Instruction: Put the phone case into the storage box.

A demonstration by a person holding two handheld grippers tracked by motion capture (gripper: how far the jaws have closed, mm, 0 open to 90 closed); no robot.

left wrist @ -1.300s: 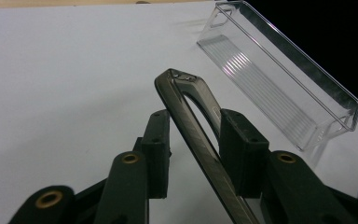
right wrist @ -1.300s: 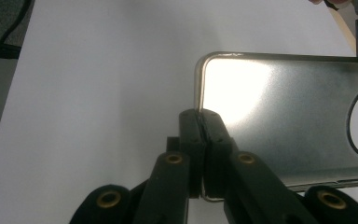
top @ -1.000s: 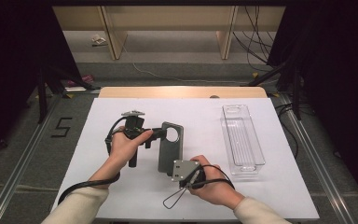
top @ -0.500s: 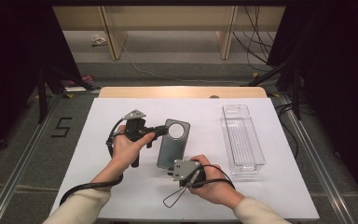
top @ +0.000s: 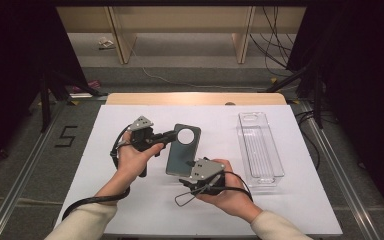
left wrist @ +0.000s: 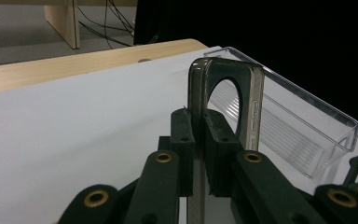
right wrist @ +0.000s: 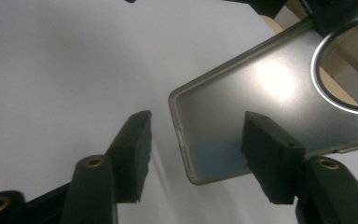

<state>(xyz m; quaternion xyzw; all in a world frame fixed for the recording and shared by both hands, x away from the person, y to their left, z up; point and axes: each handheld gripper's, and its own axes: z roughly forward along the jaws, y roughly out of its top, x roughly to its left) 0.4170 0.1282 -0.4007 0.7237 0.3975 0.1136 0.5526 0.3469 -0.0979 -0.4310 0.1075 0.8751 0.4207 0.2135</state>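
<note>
A grey translucent phone case [top: 180,152] with a round camera hole is held above the white table [top: 130,210]. My left gripper [top: 172,135] is shut on its upper edge beside the hole; in the left gripper view the case [left wrist: 251,102] stands edge-on between the pads [left wrist: 182,135]. My right gripper [top: 189,176] sits at the case's lower end. Its jaws have just been opening, and the case's corner [right wrist: 261,93] lies between the fingers [right wrist: 133,149] with a gap at the left pad.
A clear plastic tray [top: 260,145] lies lengthwise on the right of the table, also close behind the case [left wrist: 307,126]. A wooden strip [top: 195,98] borders the table's far edge. Cables trail from both grippers near the front.
The right gripper's jaws have opened off the case's lower end. The left gripper has tipped the case so its camera hole faces up, and shifted it slightly right.
</note>
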